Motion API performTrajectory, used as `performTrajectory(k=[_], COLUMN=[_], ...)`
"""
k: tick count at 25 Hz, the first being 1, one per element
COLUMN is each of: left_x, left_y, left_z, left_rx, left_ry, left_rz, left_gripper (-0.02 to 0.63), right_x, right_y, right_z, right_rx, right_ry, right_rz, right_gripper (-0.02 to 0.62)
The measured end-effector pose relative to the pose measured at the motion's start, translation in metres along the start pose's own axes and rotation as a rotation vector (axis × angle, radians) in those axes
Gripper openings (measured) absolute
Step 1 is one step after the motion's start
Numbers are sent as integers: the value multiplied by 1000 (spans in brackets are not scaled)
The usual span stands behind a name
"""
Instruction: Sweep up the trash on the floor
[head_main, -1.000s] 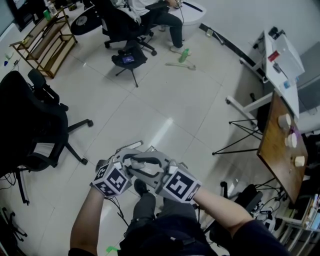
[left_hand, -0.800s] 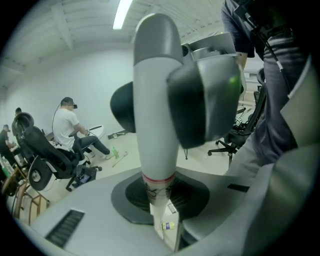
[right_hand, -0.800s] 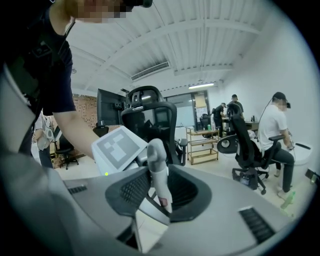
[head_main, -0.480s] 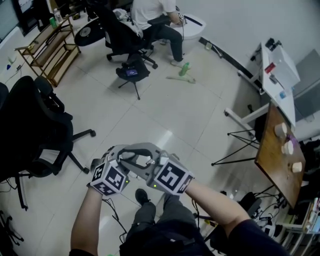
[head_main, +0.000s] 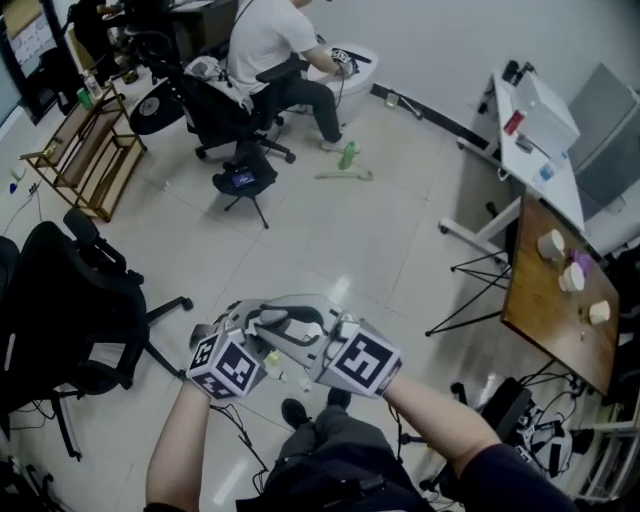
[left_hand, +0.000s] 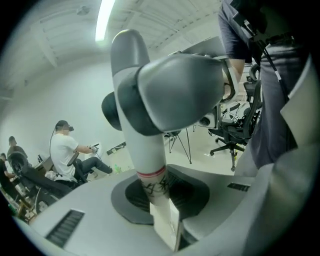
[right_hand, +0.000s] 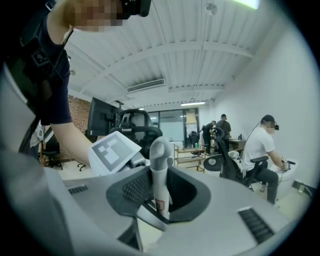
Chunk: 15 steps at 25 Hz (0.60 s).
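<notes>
In the head view my two grippers are held close together low in the middle, the left gripper (head_main: 258, 338) beside the right gripper (head_main: 318, 345), with a grey looped handle (head_main: 290, 320) between them. The left gripper (left_hand: 165, 200) is shut on a white handle with a red band (left_hand: 147, 160) and a thick grey top. The right gripper (right_hand: 157, 197) is shut on a similar white, red-banded handle (right_hand: 160, 170); its jaws have just been closing on it. Whether these are one handle or two I cannot tell. Far off on the tiles lie a green bottle (head_main: 347, 155) and a pale strip (head_main: 345, 176).
A black office chair (head_main: 70, 310) stands at the left, a wooden rack (head_main: 85, 150) behind it. A seated person (head_main: 265, 50) and a small black stand (head_main: 243, 180) are near the trash. At the right are a wooden table (head_main: 555, 300), a white table (head_main: 530, 110) and a tripod (head_main: 470, 290).
Both grippers have stayed together on the handles, now held above the tiles rather than over my legs. The head view has tipped up, so the seated person and far floor show more.
</notes>
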<state>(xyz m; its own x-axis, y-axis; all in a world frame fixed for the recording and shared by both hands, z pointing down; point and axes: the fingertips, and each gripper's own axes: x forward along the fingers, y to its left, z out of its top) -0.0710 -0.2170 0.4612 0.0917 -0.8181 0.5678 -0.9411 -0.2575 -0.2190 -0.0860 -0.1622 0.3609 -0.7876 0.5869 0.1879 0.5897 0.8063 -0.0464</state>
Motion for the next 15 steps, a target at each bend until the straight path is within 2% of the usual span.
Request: performTrajectory(k=[4, 11, 15], left_x=[24, 61, 69], left_y=[9, 13, 16], left_z=[44, 113, 130], left_rx=[-3, -55, -79], left_ry=[-13, -79, -100], left_rz=[-49, -122, -116], left_gripper=[46, 54, 123], right_x=[-38, -99, -115], right_y=[-37, -86, -95], right_z=[18, 45, 52], right_rx=[64, 111, 109], right_ry=[-68, -151, -179], right_rz=[-48, -65, -75], right_gripper=[110, 109, 107])
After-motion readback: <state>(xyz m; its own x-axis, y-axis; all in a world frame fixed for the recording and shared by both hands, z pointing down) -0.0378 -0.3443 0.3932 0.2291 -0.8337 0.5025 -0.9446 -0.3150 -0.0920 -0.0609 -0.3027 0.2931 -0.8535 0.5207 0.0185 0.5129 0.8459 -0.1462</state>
